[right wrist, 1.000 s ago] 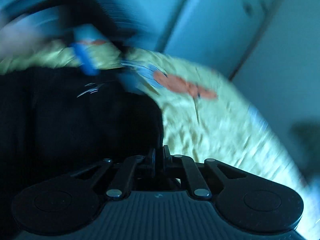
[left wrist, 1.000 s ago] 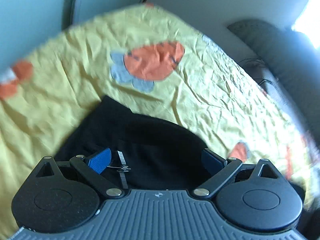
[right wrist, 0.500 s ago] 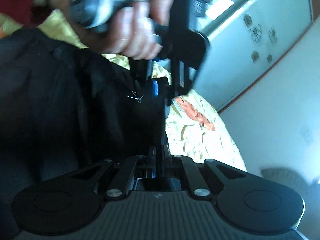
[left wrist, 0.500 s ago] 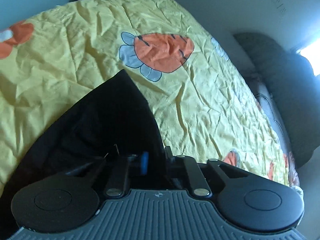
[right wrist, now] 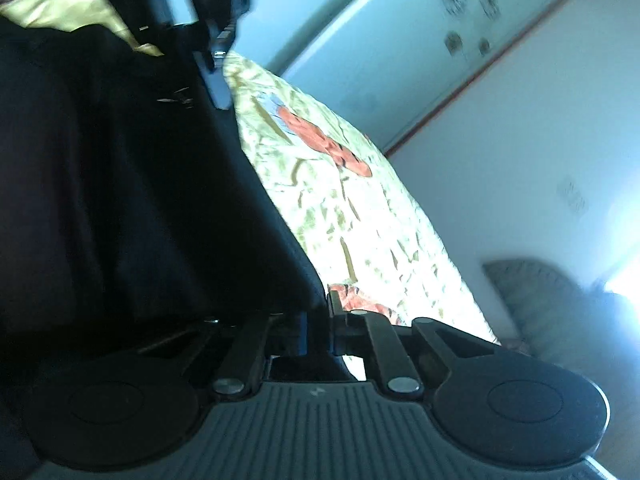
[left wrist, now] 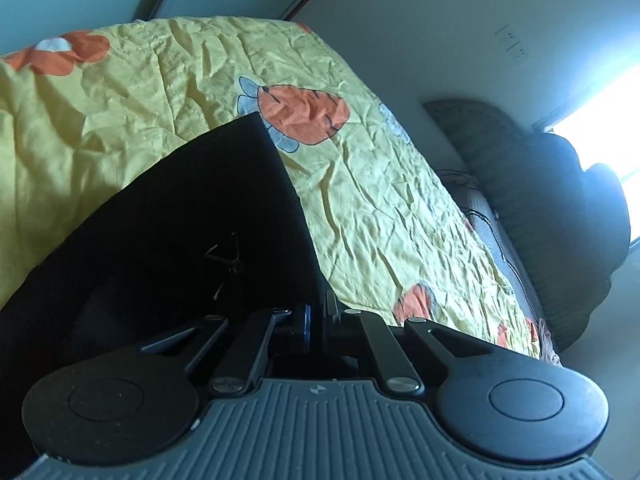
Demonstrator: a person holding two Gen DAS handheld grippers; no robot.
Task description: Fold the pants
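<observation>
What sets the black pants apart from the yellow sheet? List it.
Colour: the pants are plain black; the sheet is yellow with orange carrot prints.
Surface: the pants look smooth and dark, with little detail showing; the sheet is visibly creased all over.
Position: the pants lie on top of the sheet; the sheet is spread over the bed beneath them.
Shared: both are cloth.

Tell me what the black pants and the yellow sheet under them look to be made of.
Black pants: a soft, matte fabric, maybe a knit; it drapes in smooth sagging folds with no sheen, though it is too dark to read the weave. Yellow sheet: thin woven cloth, likely cotton, matte; it holds many fine sharp creases and carries a flat carrot print.
</observation>
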